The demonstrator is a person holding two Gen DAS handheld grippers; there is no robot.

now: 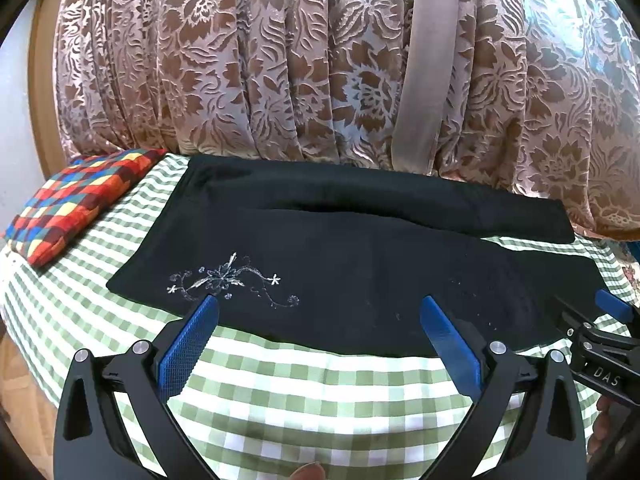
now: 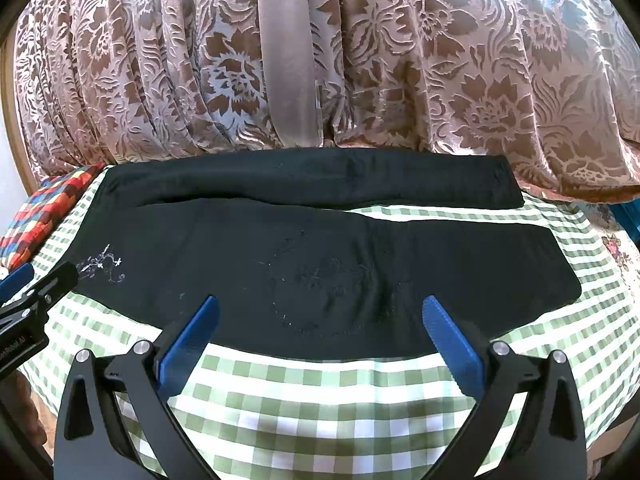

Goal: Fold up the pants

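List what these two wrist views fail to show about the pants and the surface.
- Black pants: far edge meets the floral curtain in both views; hidden or not, unclear.
- Checked cloth: near part covered by the right gripper.
- Patchwork cushion: cut off at the right view's left edge.

Black pants (image 1: 340, 264) on checked cloth (image 1: 312, 392)

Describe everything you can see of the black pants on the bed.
The black pants look like soft, matte knit fabric. They lie flat and unfolded on the green checked sheet, legs apart and running sideways, the far leg against the floral curtain. White floral embroidery marks the near leg. Both tongs are open, holding nothing.
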